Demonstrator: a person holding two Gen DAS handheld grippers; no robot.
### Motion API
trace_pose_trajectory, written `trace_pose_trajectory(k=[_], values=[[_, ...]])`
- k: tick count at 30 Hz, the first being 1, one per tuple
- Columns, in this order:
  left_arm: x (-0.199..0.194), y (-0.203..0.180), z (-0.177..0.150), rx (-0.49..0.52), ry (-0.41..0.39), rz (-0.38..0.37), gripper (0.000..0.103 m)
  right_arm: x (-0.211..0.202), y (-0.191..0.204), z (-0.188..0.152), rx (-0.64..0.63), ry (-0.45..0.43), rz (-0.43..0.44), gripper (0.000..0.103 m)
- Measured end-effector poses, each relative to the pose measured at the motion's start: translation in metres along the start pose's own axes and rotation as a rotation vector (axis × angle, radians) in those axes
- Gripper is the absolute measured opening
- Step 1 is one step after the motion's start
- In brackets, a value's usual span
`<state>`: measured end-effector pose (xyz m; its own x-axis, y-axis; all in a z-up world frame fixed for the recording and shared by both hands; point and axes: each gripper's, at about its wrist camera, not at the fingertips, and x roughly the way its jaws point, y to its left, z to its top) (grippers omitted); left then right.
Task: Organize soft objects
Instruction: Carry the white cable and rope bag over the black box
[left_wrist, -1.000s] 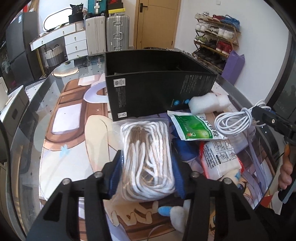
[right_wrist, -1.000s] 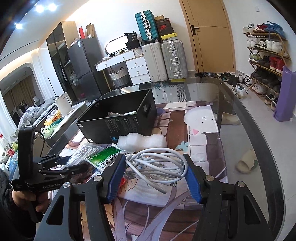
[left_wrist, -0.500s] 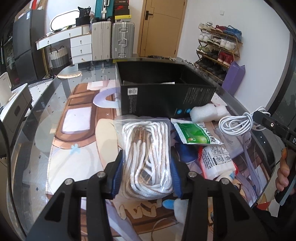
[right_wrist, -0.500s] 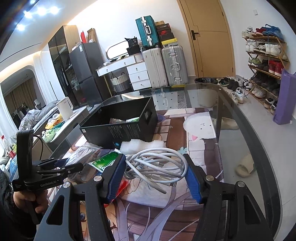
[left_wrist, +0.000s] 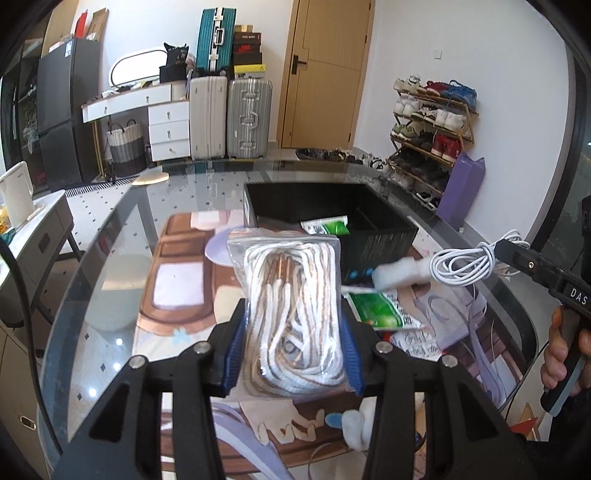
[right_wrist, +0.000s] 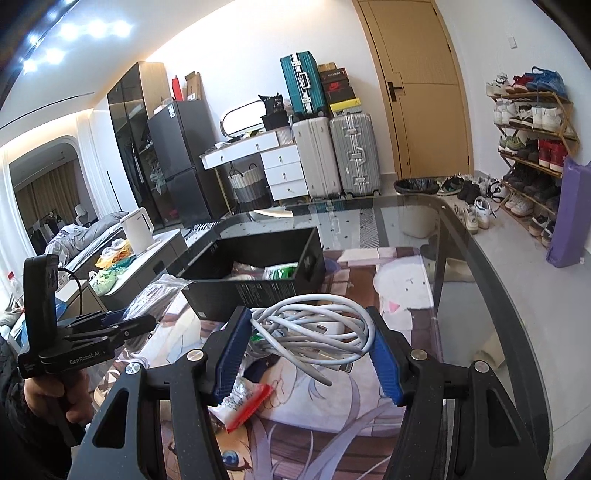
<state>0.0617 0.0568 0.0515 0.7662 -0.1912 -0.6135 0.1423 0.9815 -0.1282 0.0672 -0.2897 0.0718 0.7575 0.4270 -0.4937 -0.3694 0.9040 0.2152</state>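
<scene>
My left gripper (left_wrist: 291, 354) is shut on a clear bag of white cord (left_wrist: 295, 310) and holds it above the table, short of the black box (left_wrist: 373, 243). My right gripper (right_wrist: 308, 350) is shut on a coiled white cable (right_wrist: 314, 325); the coil also shows in the left wrist view (left_wrist: 465, 264). The black box (right_wrist: 258, 288) lies ahead in the right wrist view and holds a green packet (left_wrist: 327, 225) and other soft bags.
On the printed mat (left_wrist: 177, 295) lie a white foam piece (left_wrist: 399, 277), a green packet (left_wrist: 380, 310) and a red-and-white packet (right_wrist: 240, 406). The glass table's edge (right_wrist: 491, 280) curves on the right. Suitcases and a shoe rack stand beyond.
Both grippers have risen with their loads. The box now appears lower and its inside shows in both views.
</scene>
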Motion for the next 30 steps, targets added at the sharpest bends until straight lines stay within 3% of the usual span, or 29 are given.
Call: trace_pose_trajectory(k=[12, 30], values=[[-0.006, 0.000, 0.026, 0.007, -0.075, 0.020, 0.044, 0.003, 0.015, 0.030, -0.022, -0.055, -0.007, 0.062], [0.024, -0.007, 0.060, 0.031, -0.100, 0.089, 0.044, 0.041, 0.045, 0.058, -0.092, -0.068, -0.026, 0.062]])
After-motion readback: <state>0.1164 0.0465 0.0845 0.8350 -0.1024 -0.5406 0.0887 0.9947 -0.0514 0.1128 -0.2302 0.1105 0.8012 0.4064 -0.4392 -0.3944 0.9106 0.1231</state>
